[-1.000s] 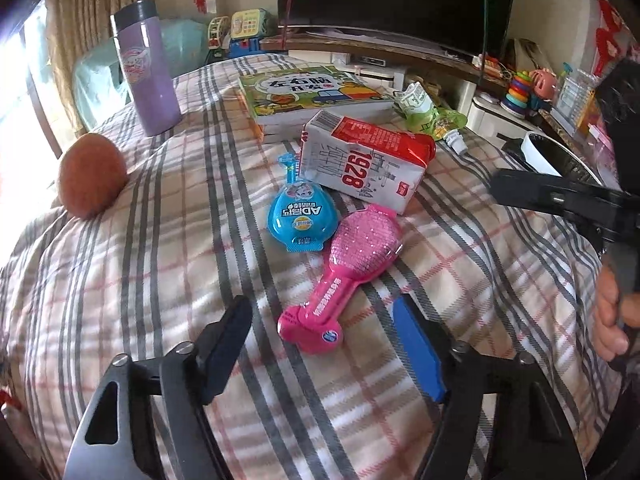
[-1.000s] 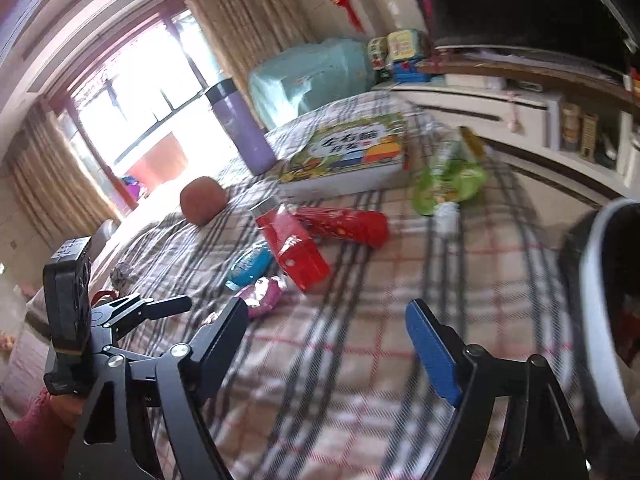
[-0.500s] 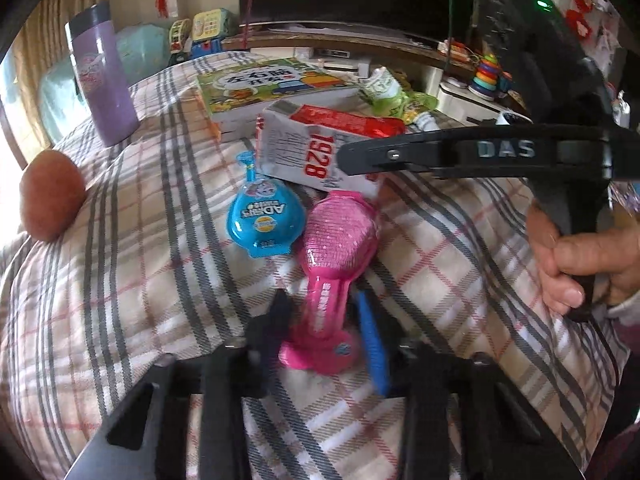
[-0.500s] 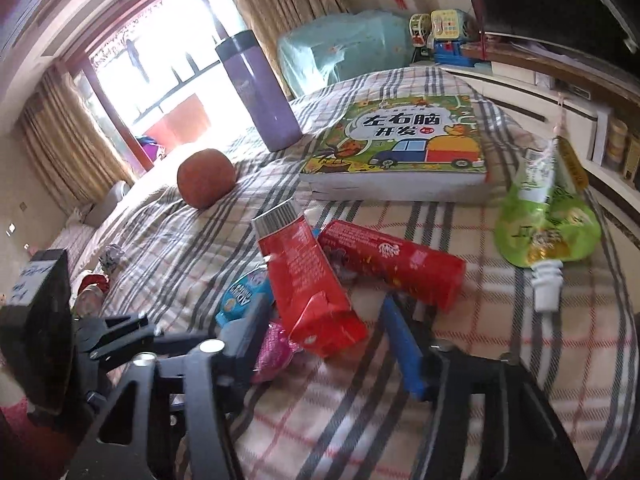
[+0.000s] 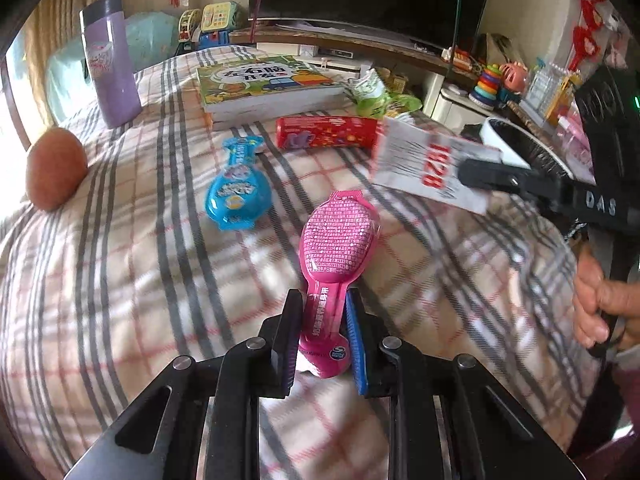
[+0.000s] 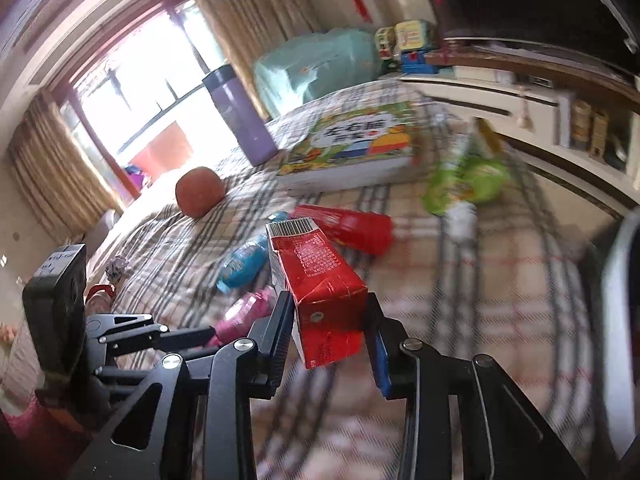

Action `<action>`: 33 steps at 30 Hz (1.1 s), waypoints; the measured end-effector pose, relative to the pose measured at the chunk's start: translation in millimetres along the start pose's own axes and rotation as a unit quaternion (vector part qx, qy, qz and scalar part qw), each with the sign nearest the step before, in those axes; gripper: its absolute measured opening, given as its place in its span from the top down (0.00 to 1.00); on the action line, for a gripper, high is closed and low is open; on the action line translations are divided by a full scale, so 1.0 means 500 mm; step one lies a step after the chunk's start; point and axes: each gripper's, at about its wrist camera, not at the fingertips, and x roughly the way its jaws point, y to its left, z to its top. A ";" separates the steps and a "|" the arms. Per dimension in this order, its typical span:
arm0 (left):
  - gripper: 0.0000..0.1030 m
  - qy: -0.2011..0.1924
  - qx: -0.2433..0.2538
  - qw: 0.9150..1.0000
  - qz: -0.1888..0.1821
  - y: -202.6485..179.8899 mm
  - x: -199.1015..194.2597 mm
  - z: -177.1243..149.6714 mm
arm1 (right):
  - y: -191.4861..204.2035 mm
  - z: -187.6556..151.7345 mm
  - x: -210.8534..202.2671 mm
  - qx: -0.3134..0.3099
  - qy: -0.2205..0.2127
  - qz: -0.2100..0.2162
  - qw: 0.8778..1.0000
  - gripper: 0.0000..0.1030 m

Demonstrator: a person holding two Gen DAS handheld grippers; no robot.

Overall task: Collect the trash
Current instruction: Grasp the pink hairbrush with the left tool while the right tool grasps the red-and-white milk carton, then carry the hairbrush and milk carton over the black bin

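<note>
A: Pink pouch sits at 6 o'clock in the left wrist view, its narrow neck squeezed between the pads of the left gripper. Those jaws have just been closing and now stand narrow, pressed on the neck.

B: And the right gripper?

A: Its jaws have also just been closing. They clamp the red end of the carton, which sticks up and away toward 12 o'clock, barcode end farthest out. From the left wrist the same carton shows at 2 o'clock, white side with red digits, clear of the plaid surface.

B: What lies around them?

A: A blue pouch at 10 o'clock from the pink one, near but apart. A red tube at 12 o'clock, lying flat. Beyond it a book, and a green pouch at 1 o'clock.

B: Farther out?

A: A purple flask upright at 11 o'clock, and a brown ball at 9 o'clock. At 3 o'clock a hand grips the right tool's handle. Behind the carton, a round black bin with a white rim.
</note>
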 end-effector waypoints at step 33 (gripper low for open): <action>0.81 -0.021 -0.028 0.997 -0.068 -0.176 -0.032 0.018 | -0.072 -0.099 -0.193 0.044 -0.047 -0.072 0.995 0.69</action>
